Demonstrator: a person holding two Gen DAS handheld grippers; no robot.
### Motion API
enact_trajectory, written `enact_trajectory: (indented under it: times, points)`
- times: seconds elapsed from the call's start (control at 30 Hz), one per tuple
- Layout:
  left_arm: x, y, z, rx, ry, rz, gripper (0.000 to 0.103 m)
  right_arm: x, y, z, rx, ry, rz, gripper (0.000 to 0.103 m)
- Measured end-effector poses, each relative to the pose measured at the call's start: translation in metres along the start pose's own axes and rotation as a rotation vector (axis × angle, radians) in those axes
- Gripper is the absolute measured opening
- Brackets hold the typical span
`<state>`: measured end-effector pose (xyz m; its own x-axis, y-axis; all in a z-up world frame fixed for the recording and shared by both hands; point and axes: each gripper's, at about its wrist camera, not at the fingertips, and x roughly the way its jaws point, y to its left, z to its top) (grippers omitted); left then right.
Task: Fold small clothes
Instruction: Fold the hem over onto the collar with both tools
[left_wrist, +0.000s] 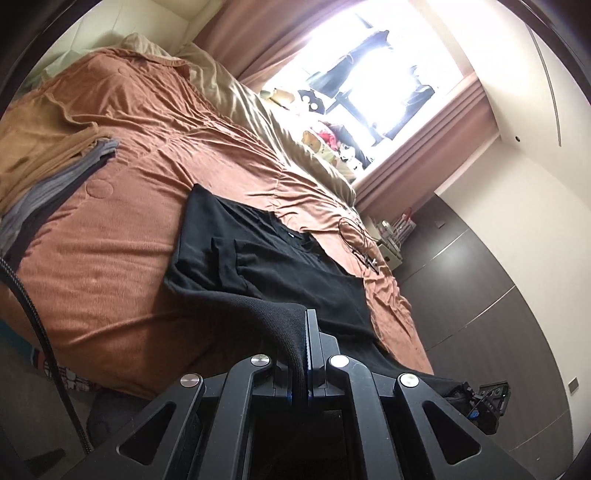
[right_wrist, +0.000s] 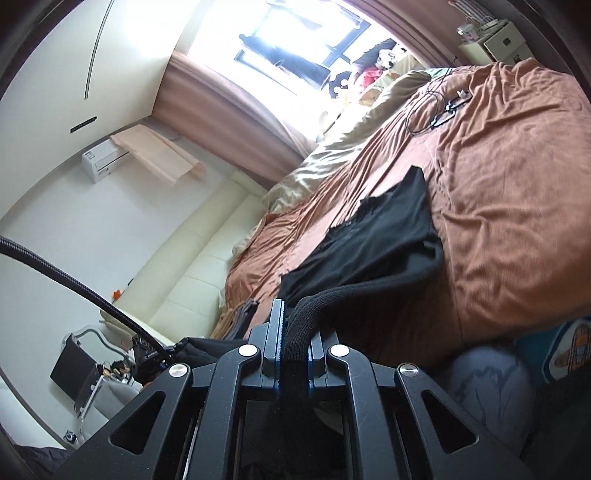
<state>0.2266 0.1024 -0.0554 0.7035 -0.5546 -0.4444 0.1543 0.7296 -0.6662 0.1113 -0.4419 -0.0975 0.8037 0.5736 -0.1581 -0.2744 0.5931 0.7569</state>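
Note:
A black garment (left_wrist: 266, 254) lies spread on the orange bedspread (left_wrist: 122, 206), its sleeve folded in over the body. My left gripper (left_wrist: 306, 332) is shut on the garment's ribbed hem, which rises off the bed into the jaws. In the right wrist view the same black garment (right_wrist: 388, 236) stretches away from me, and my right gripper (right_wrist: 295, 325) is shut on another part of its thick hem. Both held edges are lifted above the bed. The other gripper shows at the lower right edge of the left wrist view.
A stack of folded grey and tan clothes (left_wrist: 44, 184) sits at the left of the bed. A black cable with a small device (left_wrist: 360, 240) lies near the bed's far corner. Beige pillows (left_wrist: 236, 96) and soft toys line the window side. A dark wardrobe (left_wrist: 480, 295) stands beyond.

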Motion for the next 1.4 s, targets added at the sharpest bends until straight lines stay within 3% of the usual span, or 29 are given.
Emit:
enact_trajectory:
  times: [0.33,0.67,0.97,1.4]
  points:
    - [0.058,0.002,0.069,0.004,-0.021,0.048,0.004,0.081,0.002,0.096,-0.053,0.002,-0.021,0.006]
    - [0.120,0.017,0.124,-0.015,0.021,0.113,0.004,0.173,0.004,0.177,-0.086,0.029,-0.072,0.006]
    - [0.174,0.032,0.161,-0.031,0.072,0.156,0.004,0.238,-0.003,0.227,-0.094,0.052,-0.136,0.006]
    - [0.257,0.083,0.186,-0.079,0.170,0.220,0.004,0.337,-0.027,0.265,-0.107,0.158,-0.267,0.006]
